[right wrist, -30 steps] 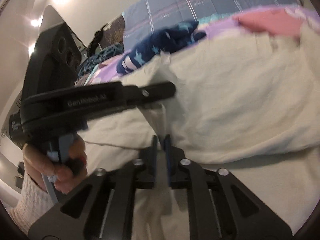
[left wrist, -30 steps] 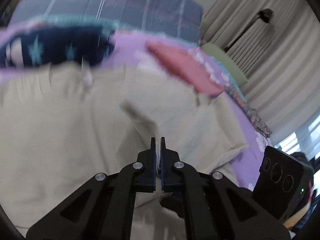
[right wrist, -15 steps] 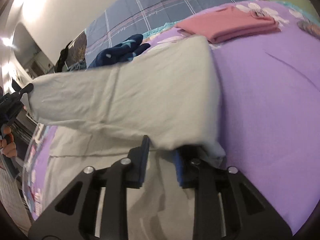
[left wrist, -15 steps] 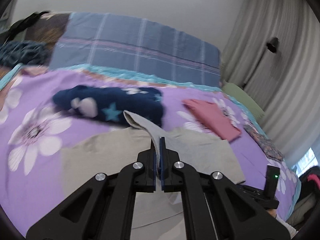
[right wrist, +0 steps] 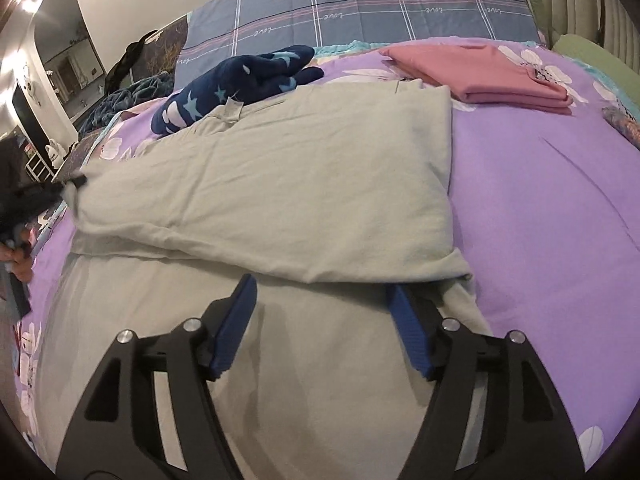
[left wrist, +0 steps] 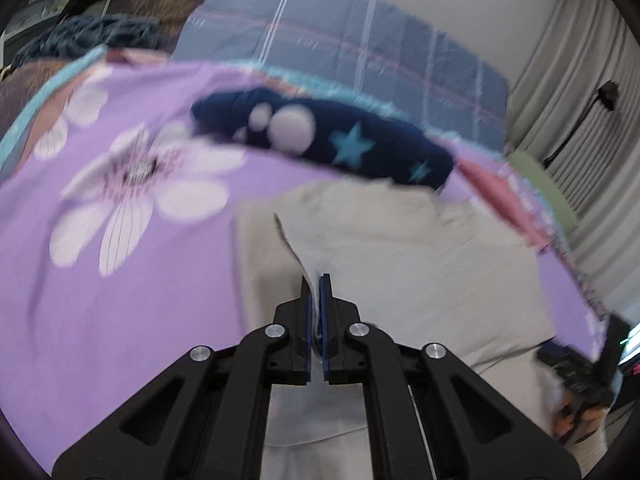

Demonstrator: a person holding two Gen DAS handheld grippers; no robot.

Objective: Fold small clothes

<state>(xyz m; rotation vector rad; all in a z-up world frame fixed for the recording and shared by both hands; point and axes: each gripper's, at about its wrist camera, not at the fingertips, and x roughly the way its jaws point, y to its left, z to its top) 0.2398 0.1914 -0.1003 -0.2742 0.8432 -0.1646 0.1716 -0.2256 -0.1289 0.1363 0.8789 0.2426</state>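
- Through the left wrist view, the left gripper [left wrist: 317, 312] is pinched tight on a corner of the beige garment [left wrist: 400, 248], which lies on the purple floral bedspread [left wrist: 120, 240]. A navy star-print piece [left wrist: 340, 140] sits just beyond it.
- Over on the right wrist view, the right gripper [right wrist: 320, 320] has just been opening: its jaws stand wide with nothing pinched between them, hovering at the near edge of the garment's folded-over layer. A folded pink garment [right wrist: 480, 72] rests beyond it, apart from its far corner.
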